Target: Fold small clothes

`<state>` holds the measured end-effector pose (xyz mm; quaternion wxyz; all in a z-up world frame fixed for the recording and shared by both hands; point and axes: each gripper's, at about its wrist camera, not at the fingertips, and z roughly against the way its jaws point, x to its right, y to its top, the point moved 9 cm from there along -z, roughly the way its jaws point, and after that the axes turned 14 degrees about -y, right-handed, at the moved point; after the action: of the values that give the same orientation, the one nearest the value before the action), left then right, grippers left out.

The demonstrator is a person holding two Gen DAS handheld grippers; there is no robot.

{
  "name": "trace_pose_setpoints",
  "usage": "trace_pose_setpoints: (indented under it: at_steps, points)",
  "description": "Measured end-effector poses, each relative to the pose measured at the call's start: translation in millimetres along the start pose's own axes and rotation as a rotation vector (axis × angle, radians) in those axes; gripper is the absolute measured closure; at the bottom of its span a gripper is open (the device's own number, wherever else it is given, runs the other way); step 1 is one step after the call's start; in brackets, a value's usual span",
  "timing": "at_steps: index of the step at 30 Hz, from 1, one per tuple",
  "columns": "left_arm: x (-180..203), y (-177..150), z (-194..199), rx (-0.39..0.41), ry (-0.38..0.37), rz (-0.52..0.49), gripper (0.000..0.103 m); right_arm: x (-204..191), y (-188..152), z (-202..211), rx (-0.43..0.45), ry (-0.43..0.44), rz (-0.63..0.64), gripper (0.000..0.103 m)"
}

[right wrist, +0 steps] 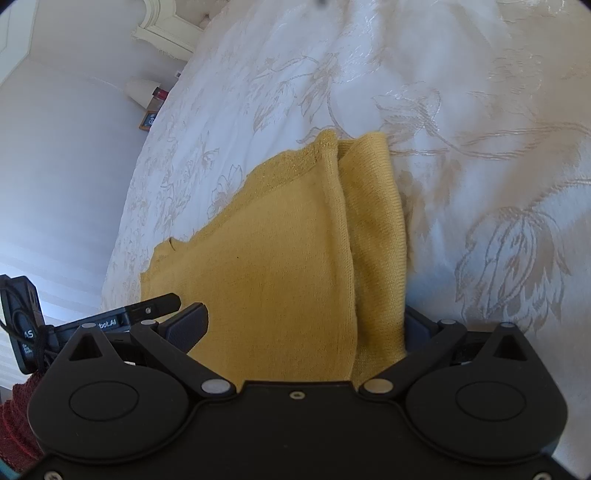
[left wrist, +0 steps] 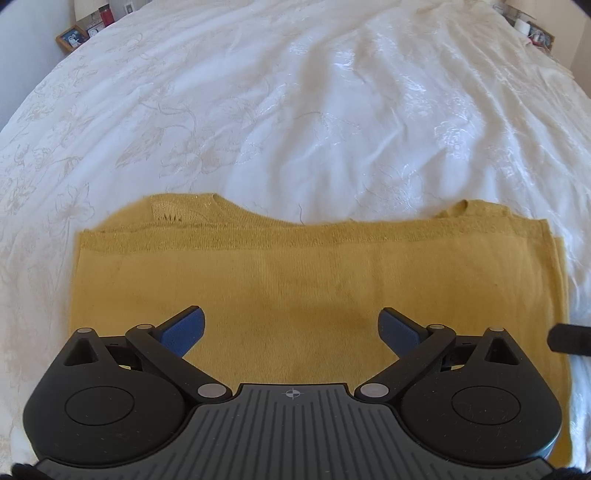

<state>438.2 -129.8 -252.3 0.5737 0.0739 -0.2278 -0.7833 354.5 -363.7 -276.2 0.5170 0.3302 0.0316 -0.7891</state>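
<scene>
A mustard-yellow knit garment lies folded into a wide rectangle on the white bedspread. Its neckline edge faces away from me. My left gripper hovers open just above the near half, and its blue pads are spread wide with nothing between them. In the right wrist view the same garment runs lengthwise, with a folded flap along its right side. My right gripper is open at that end. Cloth lies between its fingers, and the flap hides most of the right finger.
The embroidered bedspread stretches far beyond the garment. Photo frames stand on a bedside surface at the far left, and clutter sits at the far right. A white headboard and a wall lie to the left. A dark red sleeve is at the lower left.
</scene>
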Motion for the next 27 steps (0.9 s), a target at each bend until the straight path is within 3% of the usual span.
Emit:
trace_pose_setpoints:
  at_steps: [3, 14, 21, 27]
  points:
    - [-7, 3, -12, -0.013, 0.039, 0.028, 0.001, -3, 0, -2, -0.004, -0.007, 0.014, 0.000]
    - [-14, -3, -34, -0.096, 0.031, 0.040, 0.000, -12, -5, -6, 0.010, -0.063, 0.095, 0.000]
    - [-6, -8, -13, -0.066, 0.027, 0.034, 0.001, -10, -5, -4, 0.014, -0.045, 0.084, 0.000]
    - [3, -41, 15, -0.056, 0.015, 0.026, 0.001, -9, -5, -3, 0.017, -0.045, 0.088, 0.000]
